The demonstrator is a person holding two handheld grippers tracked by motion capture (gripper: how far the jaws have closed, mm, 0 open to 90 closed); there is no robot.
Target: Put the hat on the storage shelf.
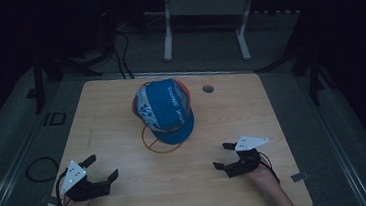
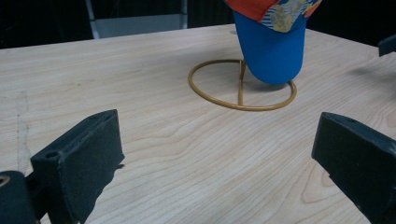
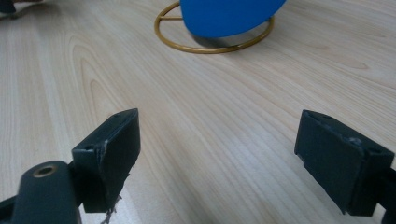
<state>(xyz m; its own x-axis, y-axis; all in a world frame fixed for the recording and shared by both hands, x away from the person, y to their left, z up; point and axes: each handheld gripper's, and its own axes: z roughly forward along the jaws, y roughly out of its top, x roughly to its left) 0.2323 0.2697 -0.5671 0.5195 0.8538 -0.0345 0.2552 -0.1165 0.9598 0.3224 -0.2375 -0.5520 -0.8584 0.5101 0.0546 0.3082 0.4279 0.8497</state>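
Note:
A blue cap (image 1: 164, 109) with a patterned, orange-edged crown sits on a gold wire stand (image 1: 160, 144) in the middle of the wooden table (image 1: 129, 203). Its blue brim (image 2: 273, 49) hangs over the stand's ring base (image 2: 219, 100), and the same brim (image 3: 229, 16) shows above the ring (image 3: 210, 46) in the right gripper view. My left gripper (image 1: 101, 168) rests open at the front left, nothing between its jaws. At the front right my right gripper (image 1: 224, 155) is open too, empty, pointing toward the cap.
A round cable hole (image 1: 208, 88) lies in the table behind the cap. A white frame (image 1: 203, 11) stands on the floor beyond the far edge. Cables (image 1: 41, 168) lie on the floor at the left. Bare wood spans the space between both grippers.

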